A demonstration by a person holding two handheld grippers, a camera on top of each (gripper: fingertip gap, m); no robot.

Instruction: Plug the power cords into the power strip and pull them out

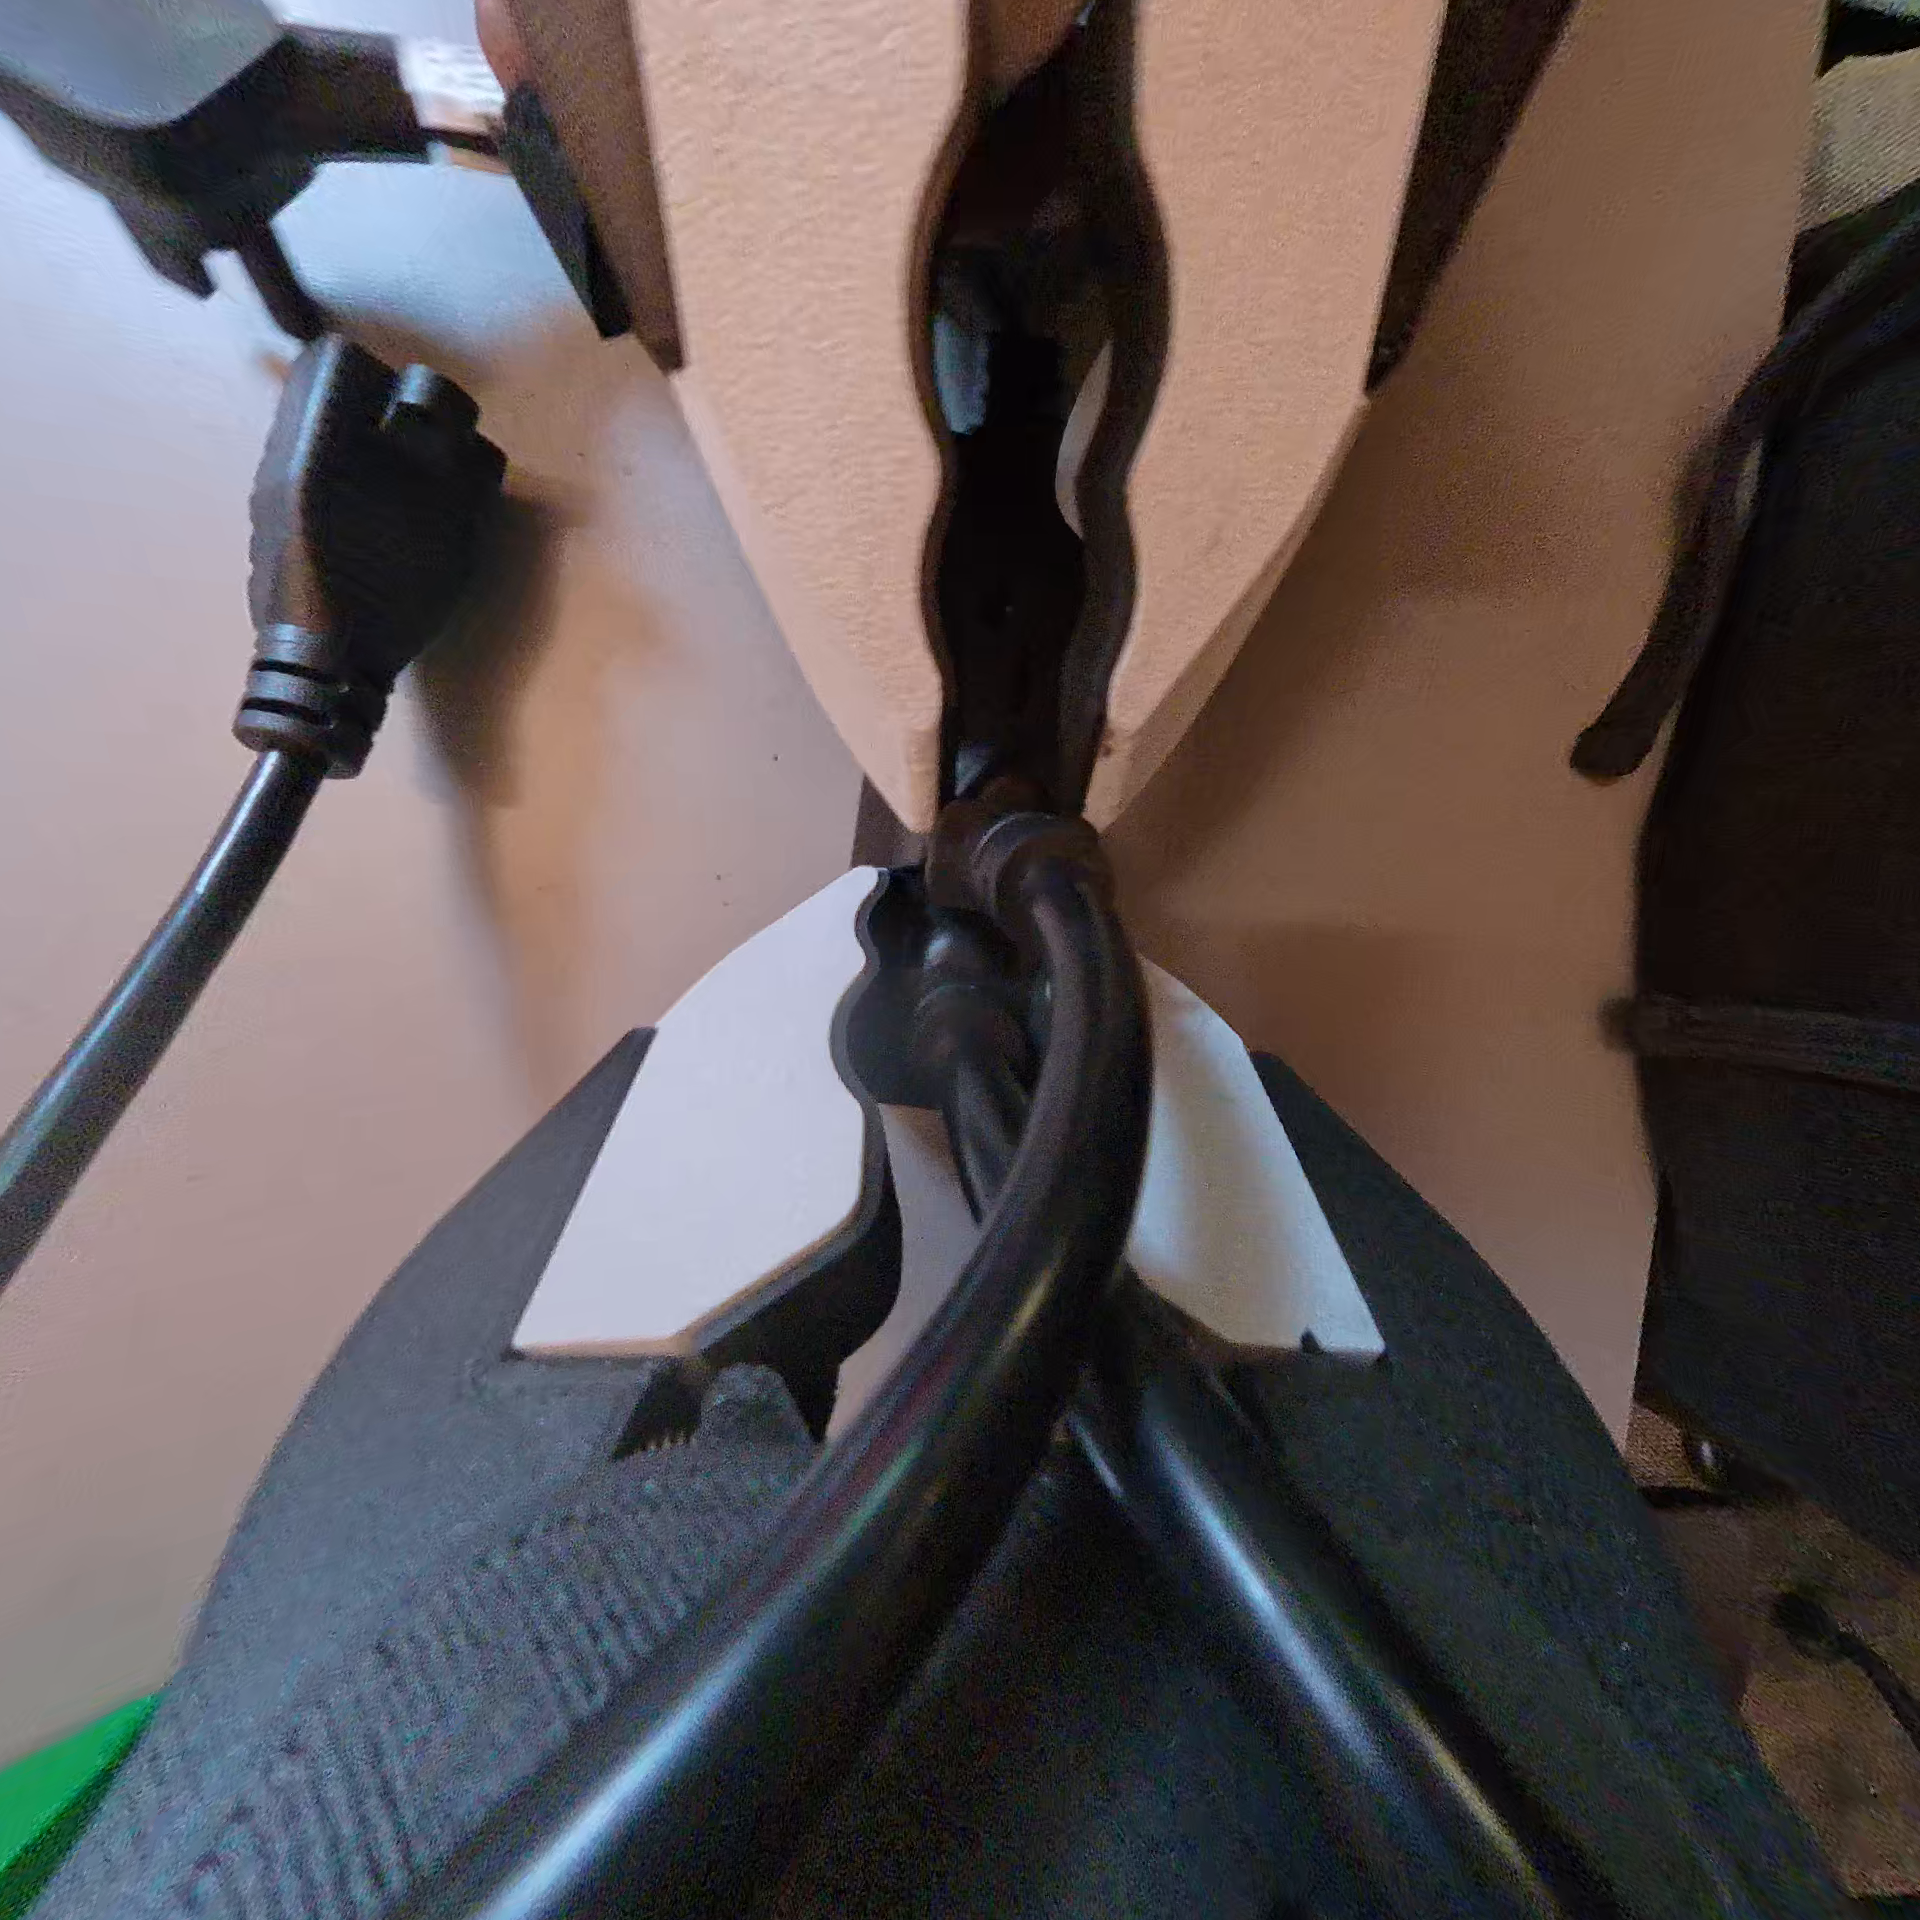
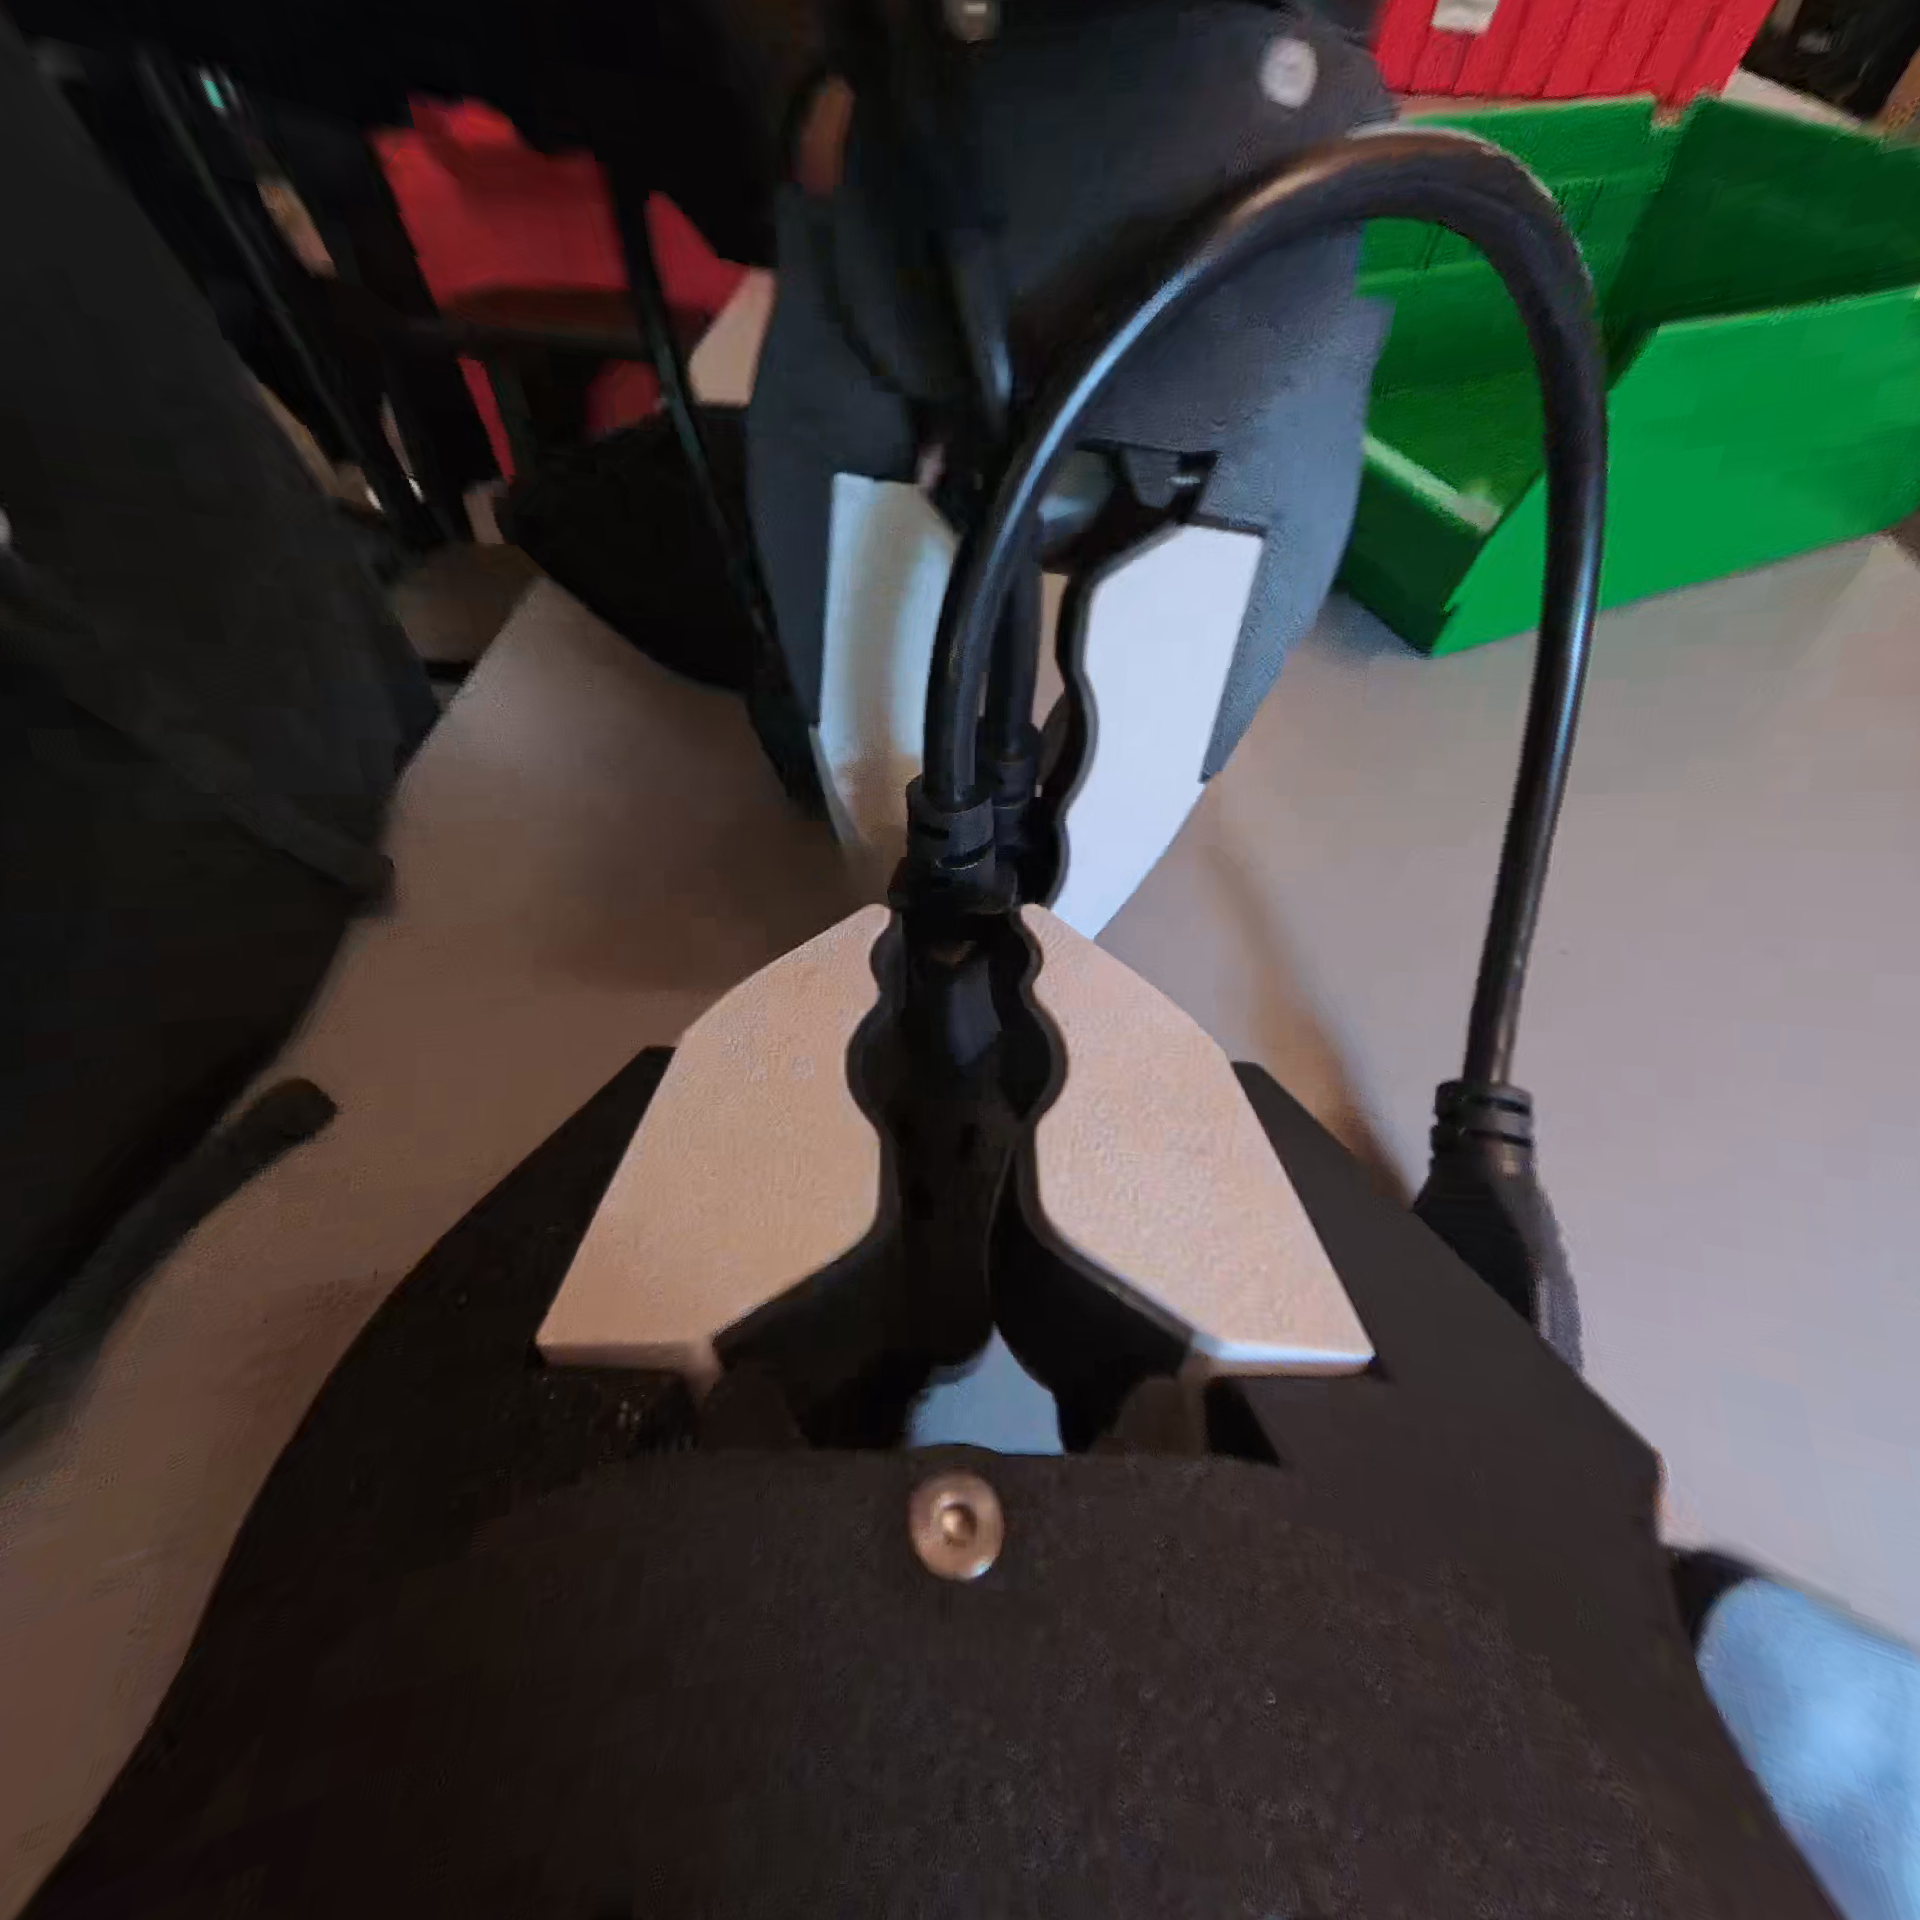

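Observation:
The two grippers meet tip to tip over the table [image 2: 1714, 935]. In the right wrist view, my right gripper [image 2: 956, 920] is shut on a black plug body [image 2: 951, 1049] held between its white pads. Facing it, my left gripper [image 2: 966, 842] is shut on the black cord ends [image 2: 961, 821] that come out of that plug. The left wrist view shows the same joint: the left gripper [image 1: 987, 894] holds the cord ends [image 1: 997, 842], and the right gripper [image 1: 1013, 784] is above. A thick black cord [image 2: 1455, 177] loops to a loose plug [image 2: 1496, 1205] lying on the table, also seen in the left wrist view [image 1: 353, 540].
A green bin [image 2: 1714, 416] stands at the back right of the table. Red items [image 2: 520, 239] and dark furniture [image 2: 156, 623] are at the back left. A dark object [image 1: 1787, 831] stands at the table's edge in the left wrist view. Both grippers' tips are close together, under 4 cm apart.

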